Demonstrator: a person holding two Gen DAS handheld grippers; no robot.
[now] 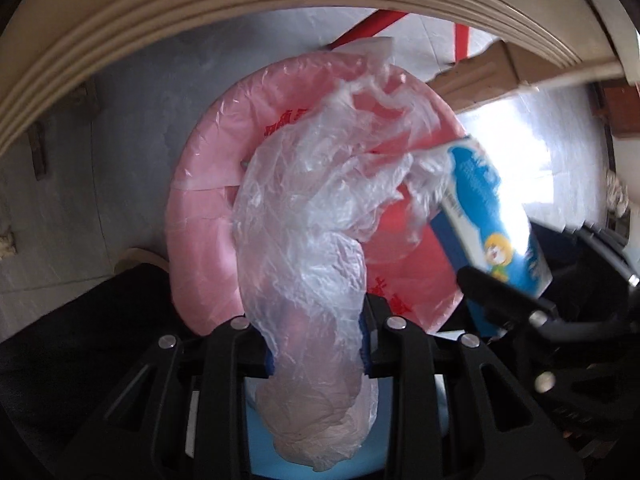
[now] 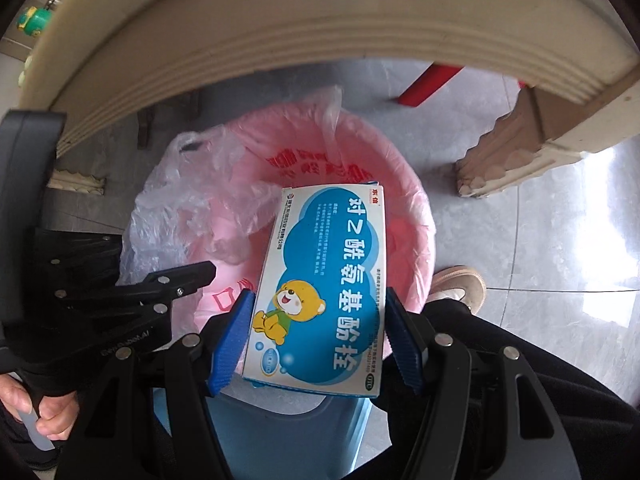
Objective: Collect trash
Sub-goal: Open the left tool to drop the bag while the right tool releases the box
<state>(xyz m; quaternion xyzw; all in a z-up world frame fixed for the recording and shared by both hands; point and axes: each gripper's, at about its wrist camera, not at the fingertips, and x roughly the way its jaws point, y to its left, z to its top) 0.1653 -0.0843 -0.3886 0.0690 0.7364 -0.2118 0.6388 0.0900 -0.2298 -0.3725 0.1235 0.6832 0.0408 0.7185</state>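
table (image 2: 320, 40): cream moulded edge arcs across the top of both views, past the tips of both tools; carved leg (image 2: 504, 152) stands ahead-right of the right tool. Top surface not visible.
floor (image 2: 540, 240): grey glossy tile under everything; window glare washes out the right side.
bin (image 1: 200, 208): round, lined with a pink bag with red print, directly below and ahead of both tools. Both tools point steeply down into its mouth, so I judge this is the drop position. Bin body hidden by the liner; I cannot tell what is at the bottom.
clear plastic bag (image 1: 304, 216): crumpled film, hangs from the left tool out over the bin mouth. Slack, so likely to fall straight once let go.
medicine box (image 2: 320, 280): blue and white, cartoon bear, flat face toward the camera, spans the right tool's gap, far end over the bin. In the left view it is motion-blurred.
left tool (image 1: 316, 348): narrow, pinching the clear plastic bag between the blue pads; film covers the pad faces.
right tool (image 2: 320, 332): mid-width, clamped on the long edges of the medicine box.
shoe (image 2: 460, 284): tan, just right of the right tool, beside the bin.
hand (image 2: 44, 412): lower left, cut off by the frame, on the left tool's handle.
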